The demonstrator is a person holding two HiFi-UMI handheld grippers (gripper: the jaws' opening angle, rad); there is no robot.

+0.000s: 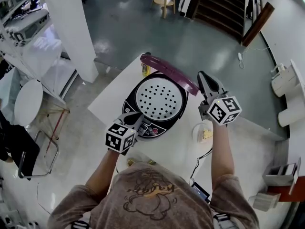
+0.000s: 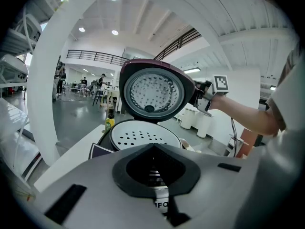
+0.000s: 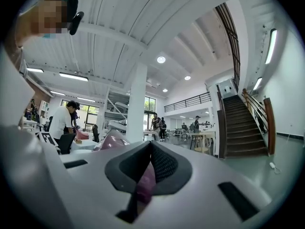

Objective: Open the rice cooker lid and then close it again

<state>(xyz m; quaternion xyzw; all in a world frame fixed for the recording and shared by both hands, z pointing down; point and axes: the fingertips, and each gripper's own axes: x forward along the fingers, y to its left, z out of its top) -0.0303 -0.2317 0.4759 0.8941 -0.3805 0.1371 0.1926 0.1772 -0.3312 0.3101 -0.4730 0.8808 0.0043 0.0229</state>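
**Plum lid raised, pinched only at its rim**

Head view: the rice cooker [image 1: 143, 128] sits on a white table [image 1: 248, 144]. Its lid [image 1: 167, 68] stands raised at the cooker's back. The right gripper [image 1: 201, 80], at the cooker's right, is clamped on the lid's rim, and the left gripper [image 1: 135, 122] rests at the cooker's front panel. The hold is on a thin edge. If it slips on the way down, the lid could slam, or the cooker could skid toward the bottle [image 1: 146, 69] behind it. The gripper's body hides the contact itself.

Left gripper view: the jaws are together with nothing between them. Whether the tips touch the cooker cannot be told.

Right gripper view: the jaws press on a sliver of plum lid [image 3: 143, 185]. The cooker's body is cut off, and the depth of the bite is hard to judge.
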